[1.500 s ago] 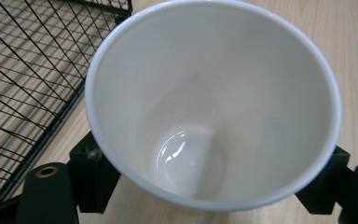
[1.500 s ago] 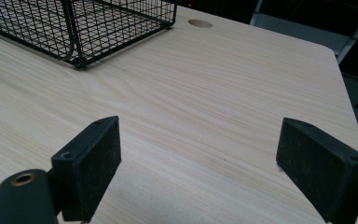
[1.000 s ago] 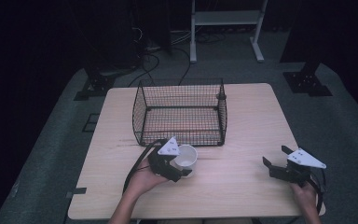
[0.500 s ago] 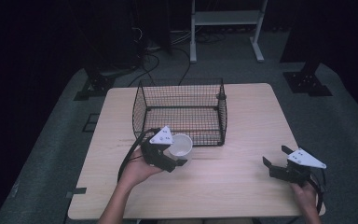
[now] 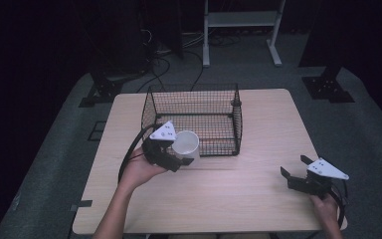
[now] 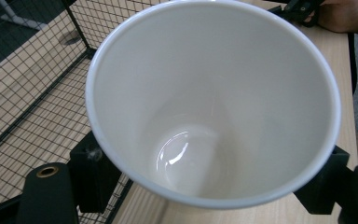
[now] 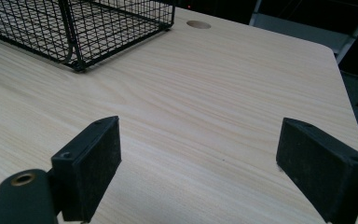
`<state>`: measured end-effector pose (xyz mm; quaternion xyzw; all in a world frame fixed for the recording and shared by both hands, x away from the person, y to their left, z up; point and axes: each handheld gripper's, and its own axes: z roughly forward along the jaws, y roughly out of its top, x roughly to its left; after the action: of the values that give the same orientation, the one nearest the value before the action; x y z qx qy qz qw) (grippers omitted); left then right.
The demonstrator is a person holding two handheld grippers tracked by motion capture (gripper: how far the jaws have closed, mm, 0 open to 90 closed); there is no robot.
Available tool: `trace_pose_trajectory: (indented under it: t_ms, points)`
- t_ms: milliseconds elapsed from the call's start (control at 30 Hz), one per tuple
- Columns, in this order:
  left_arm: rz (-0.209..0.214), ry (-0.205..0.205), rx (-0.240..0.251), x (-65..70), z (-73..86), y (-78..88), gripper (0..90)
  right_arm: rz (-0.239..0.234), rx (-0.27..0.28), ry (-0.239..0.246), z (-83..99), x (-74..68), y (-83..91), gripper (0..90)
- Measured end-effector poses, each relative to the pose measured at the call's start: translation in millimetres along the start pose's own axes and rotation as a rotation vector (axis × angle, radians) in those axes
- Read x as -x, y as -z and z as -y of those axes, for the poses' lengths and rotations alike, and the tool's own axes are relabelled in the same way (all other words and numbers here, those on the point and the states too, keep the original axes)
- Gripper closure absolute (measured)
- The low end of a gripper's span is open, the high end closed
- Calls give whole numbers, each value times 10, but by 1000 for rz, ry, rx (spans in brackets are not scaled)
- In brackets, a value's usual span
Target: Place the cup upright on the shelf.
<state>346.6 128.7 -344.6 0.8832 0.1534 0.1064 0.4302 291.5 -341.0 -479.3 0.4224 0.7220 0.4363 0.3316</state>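
I have the cup (image 5: 185, 144) clamped in my left tool (image 5: 176, 158), held off the surface (image 5: 258, 194) left of centre in the high view, just at the near-left corner of the basket (image 5: 194, 117). The carry is under way, I judge; next it must clear the wire rim before I lower it inside. My right tool (image 5: 294, 175) rests at lower right, jaws wide and empty.

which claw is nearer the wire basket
Left. The left claw, shut on the white cup, is at the wire basket's near left corner. The right claw stands open, well off toward the table's near right corner.
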Motion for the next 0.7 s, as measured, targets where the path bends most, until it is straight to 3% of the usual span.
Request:
trace_pose_trajectory:
  t_ms: [267,700]
  points:
    - [4,6,2,-144,-104,58,218,0,0,-5,0,3,1,131]
    - [-10,16,-16,-512,-335,51,218,-3,7,-13,2,11,4,131]
